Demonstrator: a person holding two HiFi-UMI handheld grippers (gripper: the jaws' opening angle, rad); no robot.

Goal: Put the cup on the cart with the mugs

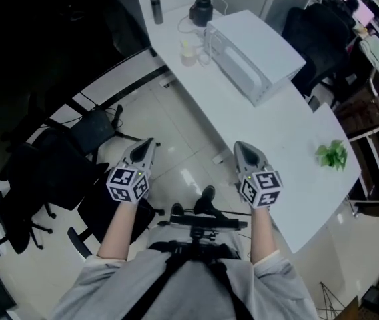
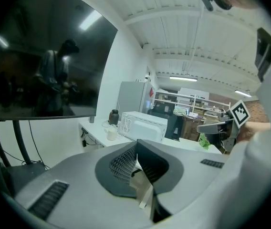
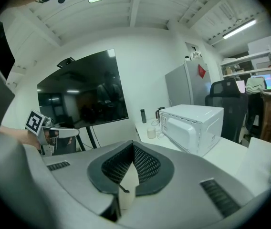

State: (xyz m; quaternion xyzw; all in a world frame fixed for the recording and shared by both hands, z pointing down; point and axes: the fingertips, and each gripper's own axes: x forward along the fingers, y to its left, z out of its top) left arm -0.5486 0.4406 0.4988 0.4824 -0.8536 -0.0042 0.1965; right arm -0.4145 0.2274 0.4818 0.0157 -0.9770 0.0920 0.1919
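We hold the left gripper (image 1: 148, 143) and right gripper (image 1: 240, 145) out before us, each clenched with jaws together and nothing between them. The cup (image 1: 188, 52) stands on the table (image 1: 289, 145) near the microwave (image 1: 253, 59), well apart from both.

a white microwave (image 1: 253, 55) stands on the long white table (image 1: 289, 152), a dark kettle (image 1: 201, 10) near it, and a small green plant (image 1: 333, 155) sits at the table's end.

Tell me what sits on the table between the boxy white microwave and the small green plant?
Nothing: the head view shows only bare white table between the microwave and the plant.
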